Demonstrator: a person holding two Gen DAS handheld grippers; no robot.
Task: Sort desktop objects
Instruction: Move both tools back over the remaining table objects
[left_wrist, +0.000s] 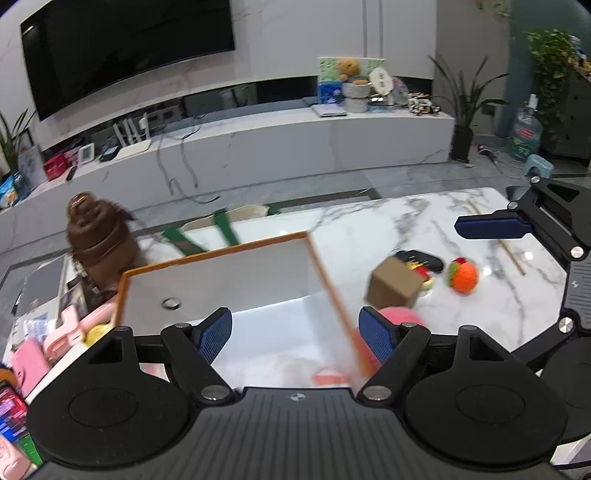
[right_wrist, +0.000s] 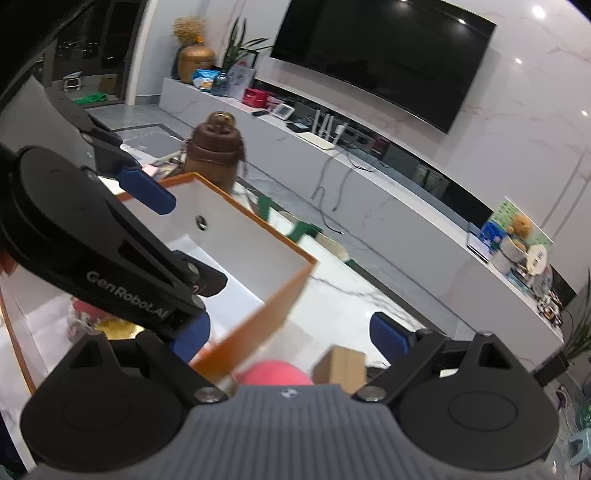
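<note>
Presently on the marble worktop (left_wrist: 424, 218), listed by place relative to each tool:

- Left tool (left_wrist: 301, 332): blue pads (left_wrist: 216, 334) set wide apart, nothing between them but air; it hangs above the open box
- Box (left_wrist: 221, 284): white inside, orange rim, lid off, directly under and ahead of the left tool; its right wall passes just inside that tool's right pad; a round metal fitting (left_wrist: 171, 303) sits on the far inner wall; blurred pink and yellow items lie on the floor of the box in the right wrist view (right_wrist: 110, 325), kind not readable
- Right tool (right_wrist: 291, 336): pads spread apart, clamped on nothing; the box's near orange corner (right_wrist: 258, 325) sits between its pads, contact not readable
- Pink ball (left_wrist: 400, 317): outside the box, just beyond the left tool's right pad; directly below the right tool
- Cardboard carton (left_wrist: 395, 288): tilted, just past the pink ball
- Orange knitted fruit (left_wrist: 463, 277): right of the carton, apart from it
- Black case (left_wrist: 421, 258): behind the carton
- Wooden stick (left_wrist: 511, 253): far right, beneath the right tool's pad as the left wrist view shows it
- Brown bottle (left_wrist: 99, 240): upright, beyond the box's left far corner
- Green straps (left_wrist: 195, 236): lying past the box's far wall
- Pink clutter (left_wrist: 55, 343): left of the left tool, outside the box
</note>
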